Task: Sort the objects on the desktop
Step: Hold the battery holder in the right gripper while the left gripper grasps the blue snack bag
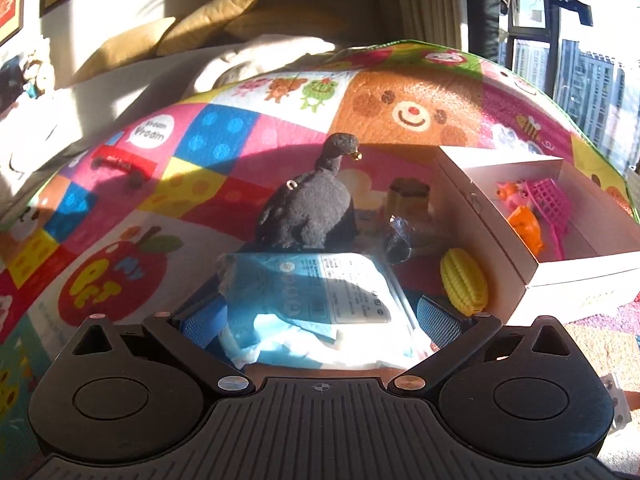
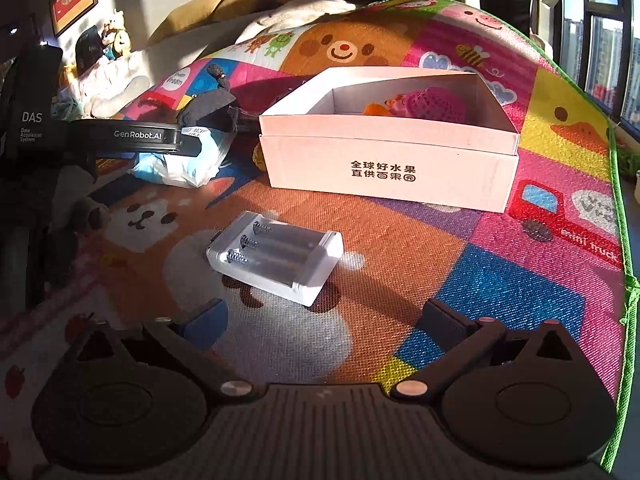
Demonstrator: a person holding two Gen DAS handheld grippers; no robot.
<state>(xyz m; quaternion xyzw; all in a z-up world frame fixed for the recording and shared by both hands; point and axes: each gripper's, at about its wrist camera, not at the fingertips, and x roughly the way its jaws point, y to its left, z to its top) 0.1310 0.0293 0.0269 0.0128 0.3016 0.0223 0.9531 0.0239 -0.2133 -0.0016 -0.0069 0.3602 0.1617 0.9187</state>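
Observation:
My left gripper point(image 1: 320, 322) stands open, and a blue and white plastic packet point(image 1: 316, 300) fills the gap between its wide-set fingers. I cannot see the pads pressing on it. Beyond the packet stands a black plush animal point(image 1: 316, 208), and a yellow corn toy point(image 1: 464, 280) lies to the right. The right wrist view shows the left gripper point(image 2: 192, 146) from the side, over the packet point(image 2: 176, 168). My right gripper point(image 2: 324, 316) is open and empty. A white battery holder point(image 2: 276, 260) lies on the mat just ahead of it.
A white cardboard box point(image 2: 392, 168) on the colourful play mat point(image 2: 500, 280) holds a pink net point(image 2: 436, 104) and orange toys point(image 2: 374, 110). A dark wrapped item point(image 1: 398, 240) and a small brown pot point(image 1: 408, 196) sit near the box. The mat's green edge point(image 2: 618, 200) runs along the right.

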